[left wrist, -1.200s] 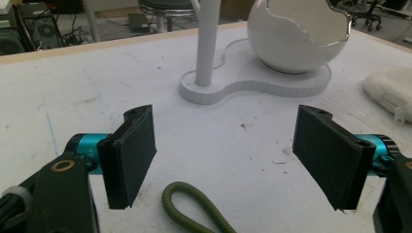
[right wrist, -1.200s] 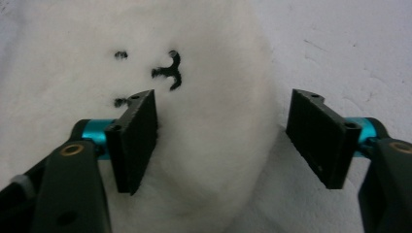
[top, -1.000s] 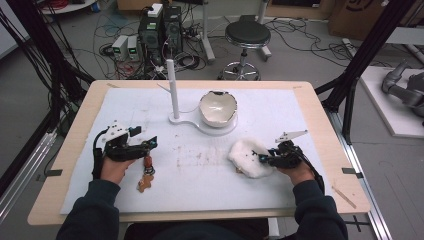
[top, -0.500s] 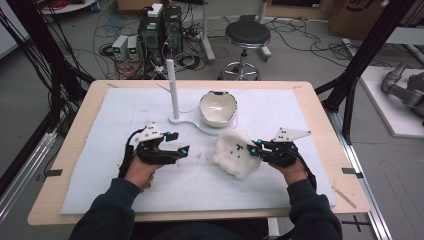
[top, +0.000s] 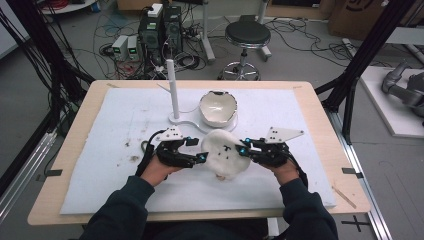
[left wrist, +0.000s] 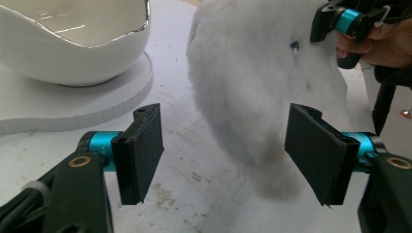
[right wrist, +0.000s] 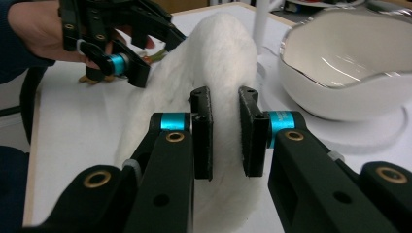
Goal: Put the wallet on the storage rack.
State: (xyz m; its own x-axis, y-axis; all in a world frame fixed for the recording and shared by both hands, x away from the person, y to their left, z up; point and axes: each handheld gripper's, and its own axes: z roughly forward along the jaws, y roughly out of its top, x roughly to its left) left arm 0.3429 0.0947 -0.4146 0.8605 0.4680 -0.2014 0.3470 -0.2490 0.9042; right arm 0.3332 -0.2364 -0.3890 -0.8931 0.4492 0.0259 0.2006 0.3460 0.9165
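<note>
While your right hand-held gripper (right wrist: 226,138) has its jaws pinched on the edge of the white fluffy toy (top: 225,153), your left hand-held gripper (left wrist: 223,153) has its jaws spread wide, one on each side of the toy's lower end without pressing it. You are holding the toy between your two hands above the white mat (top: 115,125) at the middle of the counter (top: 327,115), near your edge. Just beyond it a white bowl (top: 218,108) with a wavy rim sits on a flat white base, and a white upright post (top: 172,87) stands to the bowl's left.
</note>
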